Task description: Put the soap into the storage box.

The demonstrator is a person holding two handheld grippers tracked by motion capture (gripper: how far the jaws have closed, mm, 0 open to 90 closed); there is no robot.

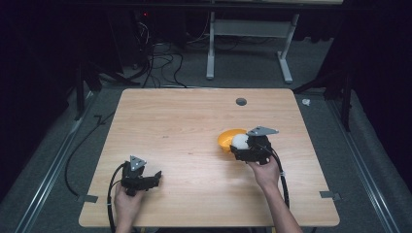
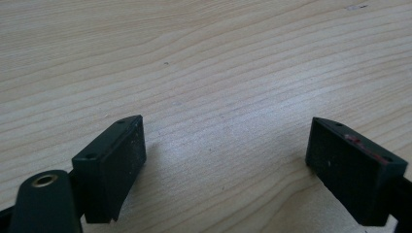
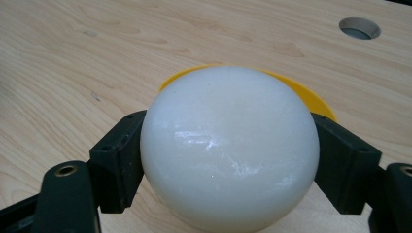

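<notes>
Ball [image 3: 229,148], white and glossy, sits clamped between both jaws of the right hand-held gripper [image 1: 241,144], directly over a yellow bowl [image 1: 227,138] at about 3 o'clock from the table [image 1: 184,121] centre. Left hand-held gripper [image 1: 154,177], jaws spread wide around bare wood, rests near 7 o'clock. Round grey hole [image 1: 241,102] lies toward 12 o'clock.

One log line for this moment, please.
right tongs: shut on white ball, by yellow bowl | left tongs: open, empty, over table
</notes>
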